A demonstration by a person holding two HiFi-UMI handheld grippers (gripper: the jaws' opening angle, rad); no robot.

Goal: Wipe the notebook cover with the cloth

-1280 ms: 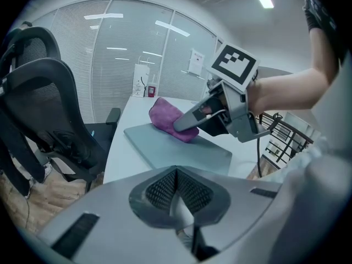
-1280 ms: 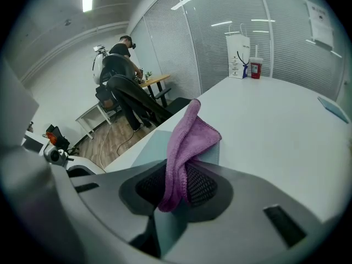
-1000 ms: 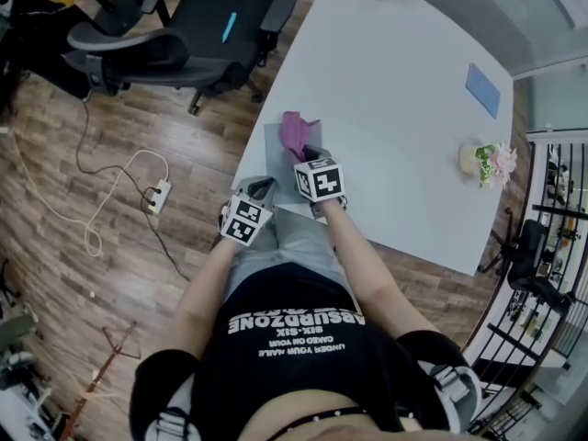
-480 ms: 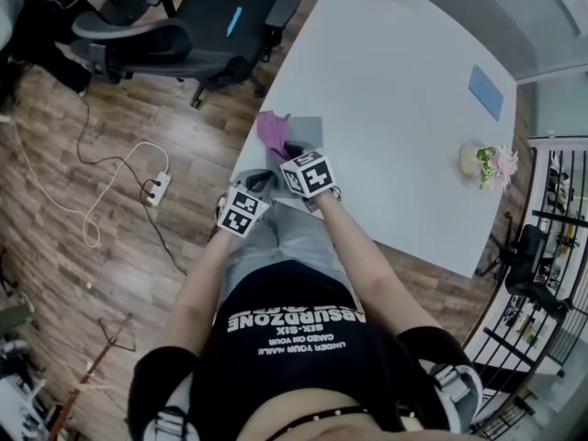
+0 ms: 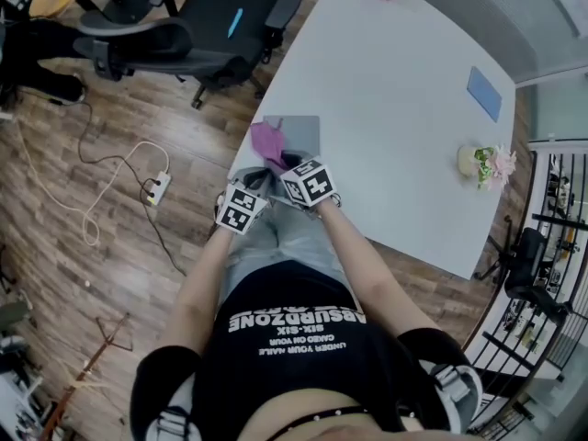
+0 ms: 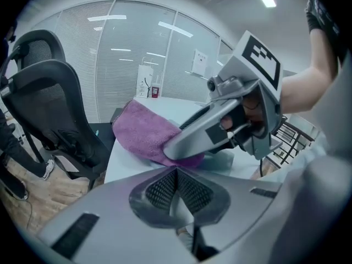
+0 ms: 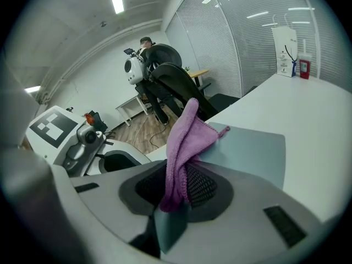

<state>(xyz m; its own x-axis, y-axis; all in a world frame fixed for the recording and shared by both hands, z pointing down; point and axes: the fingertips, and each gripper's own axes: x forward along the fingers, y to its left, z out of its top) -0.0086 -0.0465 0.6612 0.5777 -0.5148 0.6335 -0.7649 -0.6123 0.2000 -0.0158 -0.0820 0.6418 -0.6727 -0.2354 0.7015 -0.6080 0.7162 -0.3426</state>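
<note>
Wiping stage: the right tongs (image 7: pixel 175 199) clamp the purple cloth (image 7: pixel 186 139), which touches the grey notebook (image 5: pixel 305 129) at the bench (image 5: pixel 395 90) corner. Press the cloth flat; sweep evenly. The left tongs (image 6: pixel 176 194), closed and empty, can steady the notebook edge.

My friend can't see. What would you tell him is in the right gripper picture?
The right gripper pinches a purple cloth that stands up at the edge of a gray notebook on a white table. The left gripper is off to the left, with black chairs behind.
</note>
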